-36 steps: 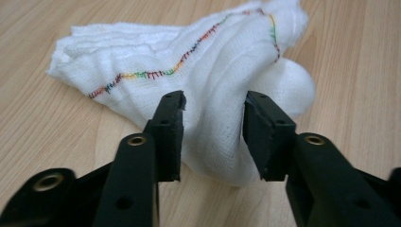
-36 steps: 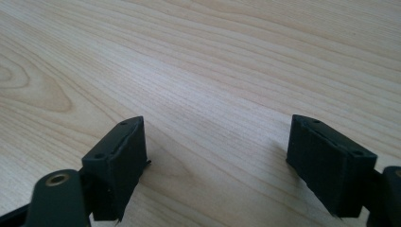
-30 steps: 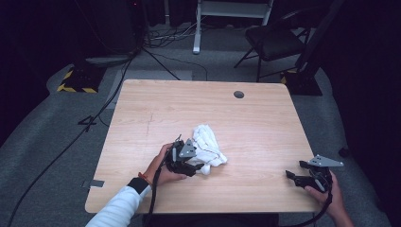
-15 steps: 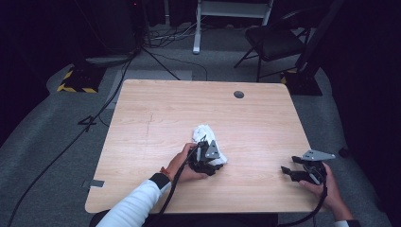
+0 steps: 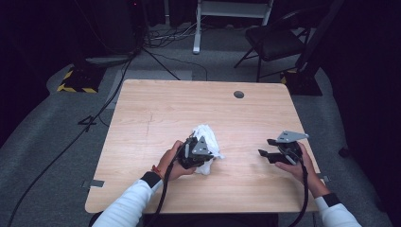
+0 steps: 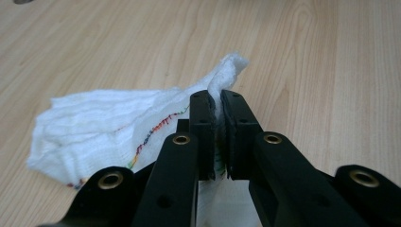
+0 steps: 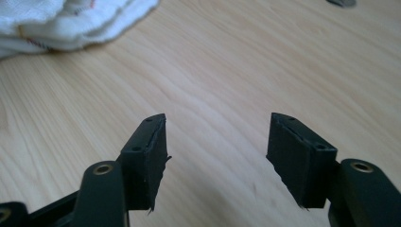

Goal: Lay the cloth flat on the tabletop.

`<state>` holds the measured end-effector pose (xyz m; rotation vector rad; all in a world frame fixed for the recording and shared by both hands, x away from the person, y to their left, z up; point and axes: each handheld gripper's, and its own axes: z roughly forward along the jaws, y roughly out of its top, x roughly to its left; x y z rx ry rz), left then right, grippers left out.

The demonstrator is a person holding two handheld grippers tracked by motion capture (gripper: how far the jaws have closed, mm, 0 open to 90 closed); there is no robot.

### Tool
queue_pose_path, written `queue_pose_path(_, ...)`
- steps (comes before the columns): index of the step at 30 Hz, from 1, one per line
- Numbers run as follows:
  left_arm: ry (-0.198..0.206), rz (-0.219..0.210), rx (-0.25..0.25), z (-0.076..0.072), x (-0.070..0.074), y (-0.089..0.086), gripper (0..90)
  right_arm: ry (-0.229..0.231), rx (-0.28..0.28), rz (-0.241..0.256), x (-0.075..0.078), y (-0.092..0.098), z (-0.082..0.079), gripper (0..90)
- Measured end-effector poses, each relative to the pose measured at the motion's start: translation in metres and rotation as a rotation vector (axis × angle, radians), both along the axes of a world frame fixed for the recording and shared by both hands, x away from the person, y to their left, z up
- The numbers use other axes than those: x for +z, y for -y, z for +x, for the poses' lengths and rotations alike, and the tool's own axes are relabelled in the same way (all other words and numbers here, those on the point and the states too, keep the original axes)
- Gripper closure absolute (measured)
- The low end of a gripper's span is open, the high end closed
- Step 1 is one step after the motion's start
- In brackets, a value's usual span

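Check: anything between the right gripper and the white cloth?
Nothing: bare tabletop separates the open right gripper from the white cloth, seen in the high view.

The cloth point(image 6: 108, 123) is showing as white, loosely woven fabric with a ribbed, matt surface and multicoloured stitching along one hem. The table point(image 5: 165, 109) is presenting a smooth, light wood-grain finish with a faint sheen. The left gripper point(image 6: 215, 137) and right gripper point(image 7: 215, 156) are looking like matt black plastic, with brass-coloured metal rivets.
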<state>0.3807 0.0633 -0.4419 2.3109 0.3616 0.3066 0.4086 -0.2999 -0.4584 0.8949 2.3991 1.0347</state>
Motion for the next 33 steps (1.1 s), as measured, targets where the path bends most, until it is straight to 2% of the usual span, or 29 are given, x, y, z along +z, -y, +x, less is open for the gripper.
queue_pose_path(2, 0.013, -0.009, 0.022, 0.000, 0.004, -0.010, 83.7, 0.011, 0.023, 0.001, 0.004, -0.015, 0.006, 39.6)
queue_pose_path(3, 0.013, -0.009, 0.022, 0.000, 0.004, -0.010, 83.6, 0.011, 0.023, 0.001, 0.004, -0.015, 0.006, 39.6)
queue_pose_path(4, 0.012, -0.029, 0.044, -0.001, 0.006, -0.022, 83.7, 0.015, 0.050, 0.020, 0.008, -0.032, 0.013, 40.9)
queue_pose_path(5, 0.012, -0.029, 0.044, -0.001, 0.006, -0.022, 83.6, 0.020, 0.060, 0.024, 0.009, -0.039, 0.016, 41.7)
queue_pose_path(7, 0.015, -0.039, 0.074, -0.003, 0.007, -0.038, 83.7, 0.019, 0.080, 0.036, 0.009, -0.053, 0.021, 42.5)
queue_pose_path(8, 0.015, -0.039, 0.074, -0.003, 0.007, -0.038, 83.7, 0.019, 0.080, 0.036, 0.009, -0.053, 0.021, 42.5)
queue_pose_path(9, 0.018, -0.047, 0.104, -0.004, 0.007, -0.052, 83.6, 0.025, 0.103, 0.028, 0.008, -0.071, 0.026, 44.0)
queue_pose_path(10, 0.016, -0.049, 0.120, -0.004, 0.007, -0.059, 83.6, 0.022, 0.113, 0.029, 0.008, -0.077, 0.027, 44.5)
queue_pose_path(13, 0.004, -0.062, 0.167, -0.003, 0.003, -0.079, 83.6, 0.038, 0.147, 0.026, 0.005, -0.099, 0.029, 47.2)
queue_pose_path(19, -0.022, -0.050, 0.228, 0.003, -0.007, -0.108, 83.5, 0.012, 0.191, 0.020, -0.004, -0.133, 0.034, 48.9)
queue_pose_path(23, -0.035, -0.043, 0.247, 0.006, -0.012, -0.119, 83.5, -0.004, 0.198, 0.025, -0.009, -0.146, 0.036, 49.6)
queue_pose_path(25, -0.055, -0.041, 0.256, 0.008, -0.017, -0.126, 83.5, -0.018, 0.223, 0.004, -0.015, -0.156, 0.036, 52.2)
queue_pose_path(29, -0.077, -0.007, 0.268, 0.011, -0.024, -0.132, 83.4, -0.066, 0.246, -0.044, -0.026, -0.160, 0.035, 64.3)
queue_pose_path(33, -0.101, -0.043, 0.330, 0.015, -0.027, -0.143, 80.7, -0.090, 0.262, -0.033, -0.031, -0.158, 0.033, 76.4)
